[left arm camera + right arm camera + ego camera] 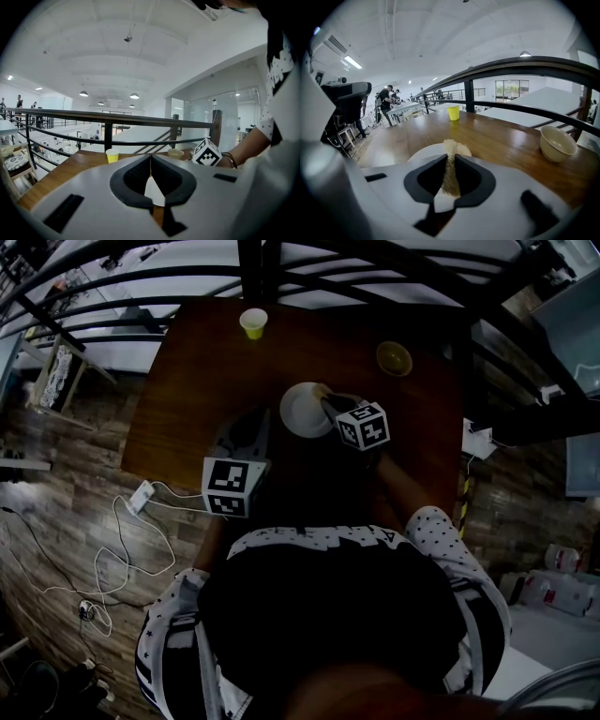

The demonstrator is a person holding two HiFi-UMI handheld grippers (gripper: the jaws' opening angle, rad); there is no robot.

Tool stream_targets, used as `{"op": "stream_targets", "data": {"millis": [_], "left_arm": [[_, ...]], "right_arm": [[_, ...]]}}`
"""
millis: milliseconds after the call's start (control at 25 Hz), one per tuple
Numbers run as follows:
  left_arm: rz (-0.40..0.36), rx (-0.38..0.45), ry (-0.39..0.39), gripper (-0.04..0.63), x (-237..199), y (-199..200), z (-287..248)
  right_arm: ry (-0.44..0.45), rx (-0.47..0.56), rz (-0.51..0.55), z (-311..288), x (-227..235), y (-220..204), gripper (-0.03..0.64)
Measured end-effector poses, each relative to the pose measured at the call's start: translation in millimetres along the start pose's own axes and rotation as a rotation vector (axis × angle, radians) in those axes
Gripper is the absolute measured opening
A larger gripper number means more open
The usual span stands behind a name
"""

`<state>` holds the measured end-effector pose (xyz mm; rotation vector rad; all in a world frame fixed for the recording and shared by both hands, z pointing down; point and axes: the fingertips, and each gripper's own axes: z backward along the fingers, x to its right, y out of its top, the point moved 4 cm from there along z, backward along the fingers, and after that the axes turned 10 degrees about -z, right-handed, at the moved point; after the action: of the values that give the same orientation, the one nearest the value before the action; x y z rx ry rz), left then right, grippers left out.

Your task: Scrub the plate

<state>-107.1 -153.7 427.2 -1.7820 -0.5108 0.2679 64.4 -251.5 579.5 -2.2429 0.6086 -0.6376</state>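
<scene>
A white plate (302, 412) lies on the dark wooden table (187, 381). My right gripper (330, 407) reaches over the plate's right side and is shut on a tan scrubbing sponge (451, 161). The sponge's far end sticks out past the jaws and rests on the plate (425, 153). My left gripper (262, 425) comes in at the plate's left edge. In the left gripper view its jaws meet at the tips, and a white wedge of the plate's rim (153, 191) shows clamped between them. The left gripper's (150, 161) own body hides the remainder of the plate.
A yellow cup (253, 322) stands at the table's far edge near a black railing (253, 268). A tan bowl (394, 358) sits at the far right, also seen in the right gripper view (557, 143). White cables (122, 549) lie on the floor to the left.
</scene>
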Motion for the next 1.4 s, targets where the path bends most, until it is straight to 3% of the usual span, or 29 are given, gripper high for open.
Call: {"op": "stream_targets", "data": {"millis": [1400], "left_arm": [[-0.002,0.019,-0.013,0.014,0.0,0.2,3.6]], "right_arm": [[0.002,-0.030,-0.025,10.9,-7.4,-20.7,0.050]]}}
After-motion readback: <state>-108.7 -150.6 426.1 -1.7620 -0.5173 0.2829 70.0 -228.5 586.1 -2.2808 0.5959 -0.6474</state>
